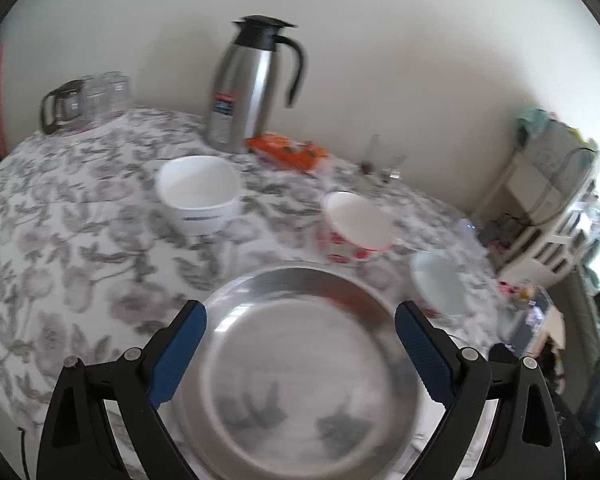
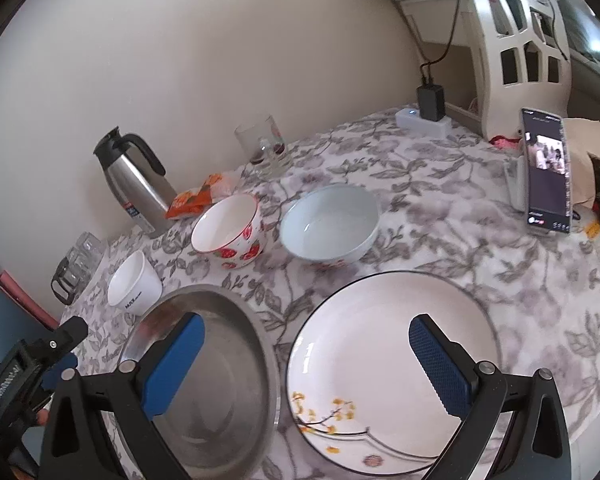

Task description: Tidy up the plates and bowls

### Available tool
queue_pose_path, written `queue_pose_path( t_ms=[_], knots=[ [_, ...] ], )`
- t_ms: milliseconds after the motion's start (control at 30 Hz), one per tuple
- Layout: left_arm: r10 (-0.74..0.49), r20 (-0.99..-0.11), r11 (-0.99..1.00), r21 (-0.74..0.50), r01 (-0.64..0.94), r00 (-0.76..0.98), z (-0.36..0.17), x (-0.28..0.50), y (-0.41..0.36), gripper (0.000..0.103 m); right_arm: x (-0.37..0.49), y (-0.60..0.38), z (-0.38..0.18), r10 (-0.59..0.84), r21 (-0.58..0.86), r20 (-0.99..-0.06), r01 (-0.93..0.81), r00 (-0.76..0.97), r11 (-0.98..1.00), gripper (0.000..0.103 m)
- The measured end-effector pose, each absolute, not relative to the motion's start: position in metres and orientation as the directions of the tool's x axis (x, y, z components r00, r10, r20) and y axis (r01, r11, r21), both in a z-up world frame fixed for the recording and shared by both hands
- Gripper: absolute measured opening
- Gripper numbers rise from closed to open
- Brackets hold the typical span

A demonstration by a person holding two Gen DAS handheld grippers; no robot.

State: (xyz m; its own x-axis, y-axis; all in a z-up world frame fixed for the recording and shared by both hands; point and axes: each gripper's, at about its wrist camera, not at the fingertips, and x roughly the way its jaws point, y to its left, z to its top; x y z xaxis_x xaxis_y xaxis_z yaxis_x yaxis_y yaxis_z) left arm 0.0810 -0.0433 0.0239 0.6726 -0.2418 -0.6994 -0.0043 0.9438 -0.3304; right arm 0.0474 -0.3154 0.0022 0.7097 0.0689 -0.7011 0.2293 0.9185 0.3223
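Note:
A steel plate (image 1: 300,360) lies on the flowered tablecloth right below my left gripper (image 1: 300,316), whose blue pads stand wide apart over its sides without touching it. In the right wrist view, a white plate with a yellow blossom print (image 2: 388,360) sits beside the steel plate (image 2: 220,380). My right gripper (image 2: 306,328) hangs open above the gap between them, holding nothing. Behind the plates stand a white bowl (image 1: 198,192) (image 2: 134,284), a strawberry-patterned bowl (image 1: 358,220) (image 2: 230,236) and a pale blue bowl (image 1: 440,284) (image 2: 328,224).
A steel thermos jug (image 1: 252,84), an orange packet (image 1: 288,152) and drinking glasses (image 1: 384,160) line the wall side. A glass pot with cups (image 1: 84,100) is at the far left. A propped phone (image 2: 546,172), a power strip (image 2: 424,120) and a white shelf (image 2: 516,40) are at the right.

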Motion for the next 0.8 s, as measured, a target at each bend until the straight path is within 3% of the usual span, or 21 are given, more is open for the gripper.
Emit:
queue_pose_path(
  t_ms=[400,567,800],
  knots=[
    [-0.353,-0.687,0.935,-0.267,0.232,0.635,0.043,0.062,-0.143,0.095,0.015,-0.403,0.028,-0.03,0.316,-0.662,0.315,0.749,0.895,0.103],
    [-0.397,-0.739,0.916,-0.277,0.292,0.545,0.031,0.055,-0.188,0.095,0.007,-0.428,0.015,-0.029,0.315,-0.688,0.335,0.725,0.888,0.102],
    [-0.443,-0.786,0.888,-0.319,0.331,0.431,0.012,0.044,-0.223,0.094,0.002,-0.453,-0.023,0.029,0.362,-0.739,0.36,0.673,0.86,0.078]
  ],
)
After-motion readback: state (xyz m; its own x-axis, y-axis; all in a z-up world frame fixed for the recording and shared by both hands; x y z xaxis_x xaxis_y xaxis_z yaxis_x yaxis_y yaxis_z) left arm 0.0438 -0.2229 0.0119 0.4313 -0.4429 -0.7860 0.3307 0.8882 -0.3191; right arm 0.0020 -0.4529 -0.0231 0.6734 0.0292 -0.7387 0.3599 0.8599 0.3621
